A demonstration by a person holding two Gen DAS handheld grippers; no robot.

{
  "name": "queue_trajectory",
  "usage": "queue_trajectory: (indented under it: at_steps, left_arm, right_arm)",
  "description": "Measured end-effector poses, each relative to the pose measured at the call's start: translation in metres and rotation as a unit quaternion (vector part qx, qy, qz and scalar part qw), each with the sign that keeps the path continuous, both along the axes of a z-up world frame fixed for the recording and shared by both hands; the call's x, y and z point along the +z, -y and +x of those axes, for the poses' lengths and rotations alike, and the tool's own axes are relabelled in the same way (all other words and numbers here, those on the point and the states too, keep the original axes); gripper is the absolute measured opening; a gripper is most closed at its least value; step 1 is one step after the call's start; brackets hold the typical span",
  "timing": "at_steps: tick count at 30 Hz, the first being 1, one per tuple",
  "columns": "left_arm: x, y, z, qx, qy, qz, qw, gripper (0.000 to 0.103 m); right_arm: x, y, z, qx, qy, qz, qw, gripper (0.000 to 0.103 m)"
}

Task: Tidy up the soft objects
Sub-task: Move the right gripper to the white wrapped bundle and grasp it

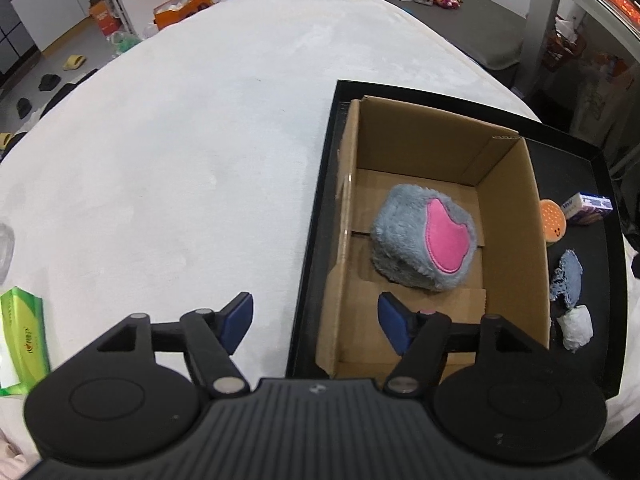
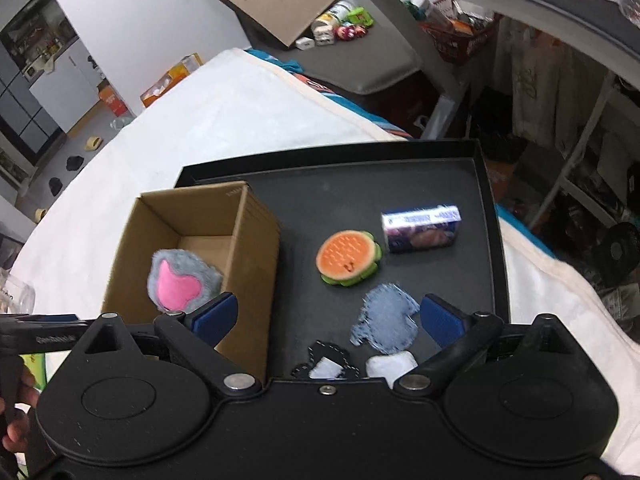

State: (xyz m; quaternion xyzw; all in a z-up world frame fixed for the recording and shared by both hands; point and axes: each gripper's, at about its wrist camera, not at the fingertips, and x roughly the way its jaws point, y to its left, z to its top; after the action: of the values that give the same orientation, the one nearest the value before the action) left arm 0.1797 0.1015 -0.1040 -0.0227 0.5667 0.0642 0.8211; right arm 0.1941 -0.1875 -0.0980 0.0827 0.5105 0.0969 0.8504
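While both tongs, the left tongs point(image 1: 316, 322) and the right tongs point(image 2: 326, 318), gape wide with nothing held, the grey plush toy point(image 1: 426, 236) lies inside the cardboard box point(image 1: 516, 208). That box sits on a black tray point(image 2: 400, 184) upon the white-clothed counter point(image 1: 180, 140), amid a cluttered room with boxes on the floor.
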Motion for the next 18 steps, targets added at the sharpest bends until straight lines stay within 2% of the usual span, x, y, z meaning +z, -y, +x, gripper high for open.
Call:
queue_trajectory:
  at_steps: [12,18]
  left_arm:
    - [-0.002,0.011,0.001,-0.004,-0.004,0.024,0.9997,0.069]
    - [-0.007,0.015,0.003,-0.006,-0.012,0.03,0.9995,0.069]
  right_arm:
    - [-0.04,0.029,-0.013,-0.023,-0.04,0.006,0.999,0.098]
    - [-0.062,0.036,-0.016,-0.024,-0.064,0.017,0.998,0.094]
